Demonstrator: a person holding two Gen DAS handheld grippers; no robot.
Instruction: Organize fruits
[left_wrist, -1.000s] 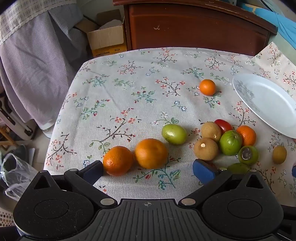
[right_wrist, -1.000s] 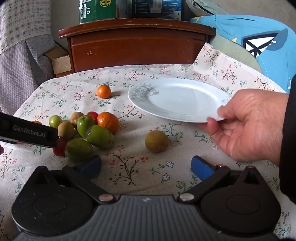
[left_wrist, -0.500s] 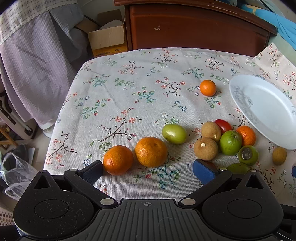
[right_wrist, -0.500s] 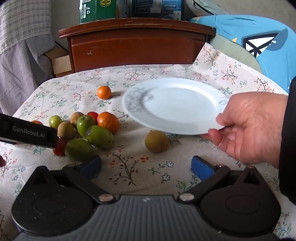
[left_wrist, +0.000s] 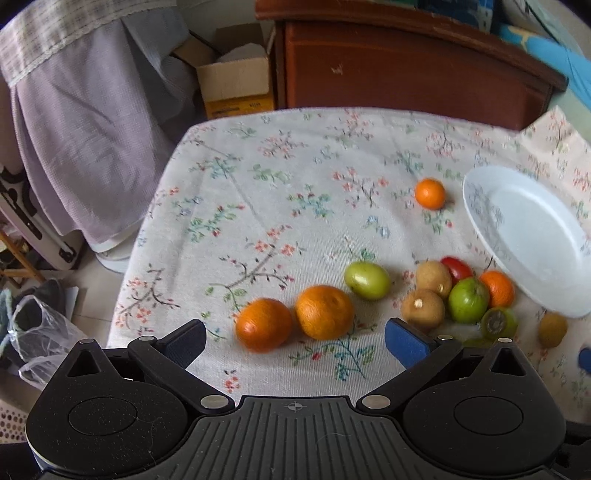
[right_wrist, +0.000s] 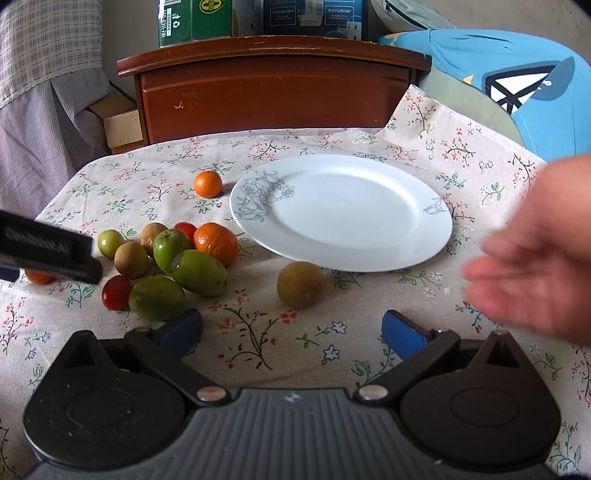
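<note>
A white plate (right_wrist: 343, 210) lies on the floral tablecloth; it also shows at the right of the left wrist view (left_wrist: 524, 236). A cluster of green, brown, orange and red fruits (right_wrist: 177, 254) lies left of it, with a lone brown fruit (right_wrist: 300, 284) in front and a small orange (right_wrist: 207, 183) behind. Two oranges (left_wrist: 295, 321) lie just ahead of my left gripper (left_wrist: 295, 338), which is open and empty. My right gripper (right_wrist: 291, 332) is open and empty, just short of the brown fruit.
A bare hand (right_wrist: 535, 266) hovers blurred at the right, off the plate. A wooden cabinet (right_wrist: 273, 88) stands behind the table. The table's left edge (left_wrist: 147, 229) drops to a cluttered floor with a cardboard box (left_wrist: 236, 85).
The hand has slid the plate left toward the fruits, set it down and let go, and is pulling back to the right. The left gripper has shifted slightly.
</note>
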